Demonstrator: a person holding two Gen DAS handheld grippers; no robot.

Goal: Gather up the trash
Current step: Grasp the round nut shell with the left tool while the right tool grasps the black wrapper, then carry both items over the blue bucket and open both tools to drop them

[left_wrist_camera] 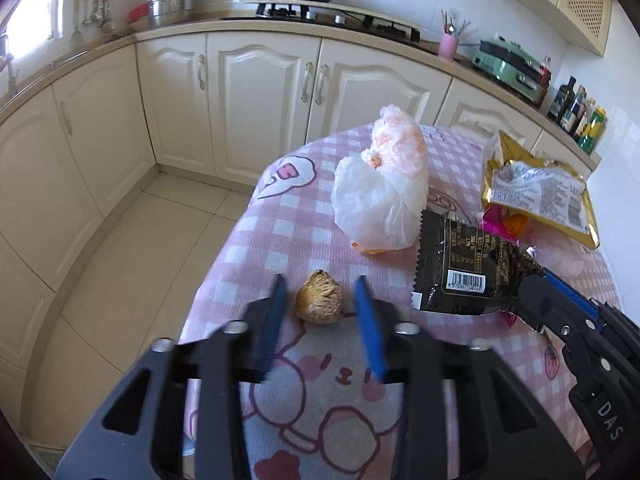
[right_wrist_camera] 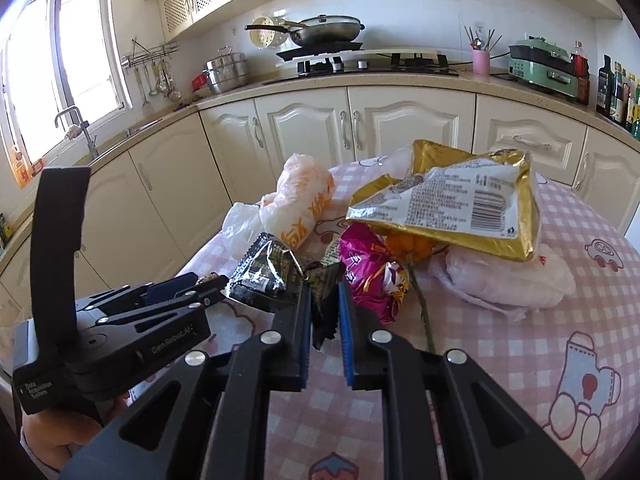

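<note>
my right tool [right_wrist_camera: 325,304] is clamped on the black wrapper [left_wrist_camera: 460,268] over the bench [left_wrist_camera: 256,248], left tool [left_wrist_camera: 320,300] sits open around a brown husk [left_wrist_camera: 319,298], pads not touching it

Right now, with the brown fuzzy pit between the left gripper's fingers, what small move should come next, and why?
Probably close the left gripper onto the brown fuzzy pit. Its fingers flank the pit, with gaps on both sides, so nothing is gripped yet. The right gripper already pinches the black snack wrapper, so it can wait.
</note>
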